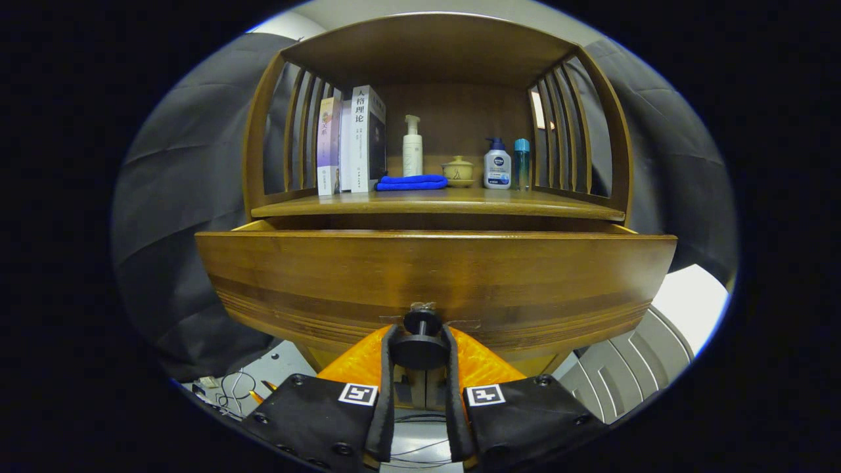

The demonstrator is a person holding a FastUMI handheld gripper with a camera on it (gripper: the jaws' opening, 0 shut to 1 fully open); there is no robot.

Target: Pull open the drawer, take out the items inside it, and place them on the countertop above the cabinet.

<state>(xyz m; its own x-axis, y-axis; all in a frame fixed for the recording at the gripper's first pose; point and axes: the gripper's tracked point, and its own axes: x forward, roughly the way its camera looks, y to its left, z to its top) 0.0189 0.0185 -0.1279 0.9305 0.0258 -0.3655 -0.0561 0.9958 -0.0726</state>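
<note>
The wooden drawer (pixel 433 276) stands pulled out from the cabinet, its broad front filling the space just ahead of me. A round dark knob (pixel 421 341) sticks out from the lower middle of that front. My gripper (pixel 420 345) is shut on the knob, one finger pressing on each side of it. The drawer's inside is hidden behind its front panel. Above the drawer runs the countertop (pixel 525 205), a wooden shelf with slatted sides.
On the countertop stand books (pixel 351 141) at the left, a folded blue cloth (pixel 412 182), a white pump bottle (pixel 412 148), a small lidded pot (pixel 458 171), a lotion bottle (pixel 497 164) and a blue bottle (pixel 521 163). Cables (pixel 233 387) lie on the floor lower left.
</note>
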